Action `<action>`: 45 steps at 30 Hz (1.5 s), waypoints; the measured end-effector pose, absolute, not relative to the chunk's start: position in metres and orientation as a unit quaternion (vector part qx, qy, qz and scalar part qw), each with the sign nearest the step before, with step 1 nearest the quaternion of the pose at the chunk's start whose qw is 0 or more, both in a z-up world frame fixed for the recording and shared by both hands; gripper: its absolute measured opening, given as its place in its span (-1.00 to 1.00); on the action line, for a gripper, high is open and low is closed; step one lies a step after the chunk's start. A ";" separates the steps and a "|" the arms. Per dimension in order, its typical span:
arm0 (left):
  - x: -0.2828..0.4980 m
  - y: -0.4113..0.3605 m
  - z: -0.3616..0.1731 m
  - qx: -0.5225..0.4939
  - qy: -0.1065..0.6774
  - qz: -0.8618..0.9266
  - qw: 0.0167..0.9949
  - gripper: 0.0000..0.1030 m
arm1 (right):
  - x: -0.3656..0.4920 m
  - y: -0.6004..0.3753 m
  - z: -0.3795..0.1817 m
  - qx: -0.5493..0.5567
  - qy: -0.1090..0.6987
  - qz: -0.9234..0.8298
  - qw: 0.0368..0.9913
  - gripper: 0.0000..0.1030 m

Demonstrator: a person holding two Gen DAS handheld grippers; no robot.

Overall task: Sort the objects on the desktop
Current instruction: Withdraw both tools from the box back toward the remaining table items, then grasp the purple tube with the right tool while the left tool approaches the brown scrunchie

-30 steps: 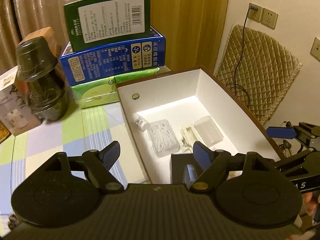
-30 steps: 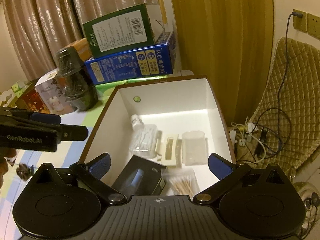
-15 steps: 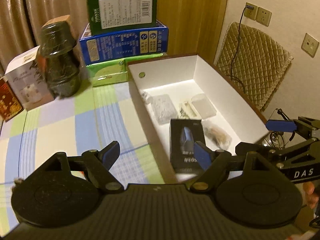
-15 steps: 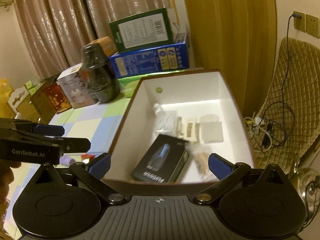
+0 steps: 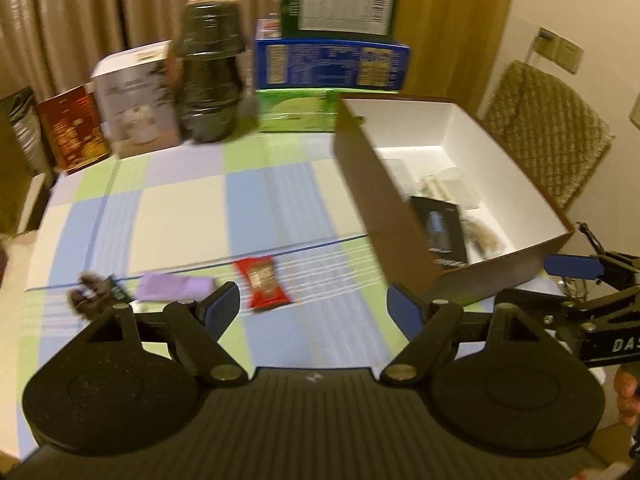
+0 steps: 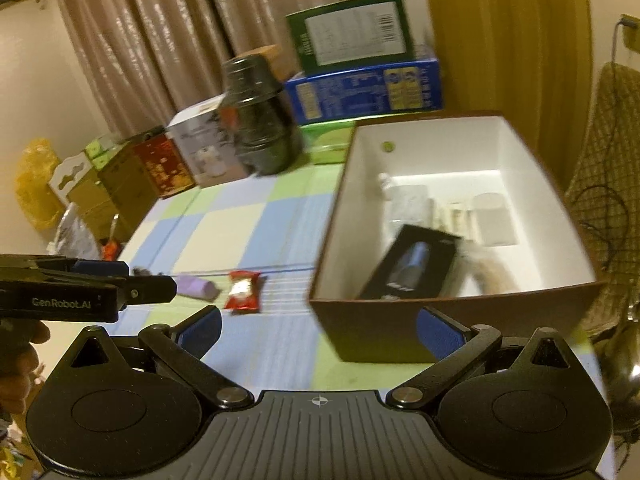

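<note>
A brown box with a white inside point(image 5: 520, 184) point(image 6: 532, 168) stands at the table's right. In it lie a black carton point(image 5: 442, 228) point(image 6: 412, 264), clear plastic cases point(image 6: 490, 216) and a small bottle point(image 6: 385, 181). On the checked cloth lie a red snack packet point(image 5: 264, 284) point(image 6: 242, 292), a purple packet point(image 5: 174, 286) point(image 6: 196, 286) and a dark furry item point(image 5: 90, 294). My left gripper point(image 5: 314, 306) is open and empty above the cloth, just behind the red packet. My right gripper point(image 6: 318, 326) is open and empty before the box's near wall.
At the table's back stand a dark wrapped jar point(image 5: 210, 72) point(image 6: 258, 120), a white carton point(image 5: 134, 100), a red carton point(image 5: 74, 132), and stacked blue point(image 5: 332, 66), green point(image 5: 340, 6) and light green point(image 5: 298, 110) boxes. A quilted chair point(image 5: 548, 128) stands right.
Both grippers have pulled back from over the box toward the table's near side and left. The red, purple and furry items have come into view. Both stay open.
</note>
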State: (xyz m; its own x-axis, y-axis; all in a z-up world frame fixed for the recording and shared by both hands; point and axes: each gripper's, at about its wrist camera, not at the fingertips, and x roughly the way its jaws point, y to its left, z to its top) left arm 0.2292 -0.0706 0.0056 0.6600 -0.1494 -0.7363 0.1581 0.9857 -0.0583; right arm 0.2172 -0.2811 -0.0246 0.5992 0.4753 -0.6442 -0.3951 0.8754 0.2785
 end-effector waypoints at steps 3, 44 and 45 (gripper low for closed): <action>0.223 -0.048 0.004 0.001 0.407 -0.064 0.911 0.50 | 0.214 -0.262 -0.027 0.048 0.378 0.260 0.887 0.96; 0.275 0.153 -0.087 -0.042 0.477 0.066 0.875 0.48 | 0.311 -0.031 -0.149 -0.118 0.395 0.370 0.832 0.11; 0.278 0.155 -0.089 -0.044 0.479 0.066 0.874 0.48 | 0.314 -0.026 -0.152 -0.125 0.394 0.372 0.831 0.09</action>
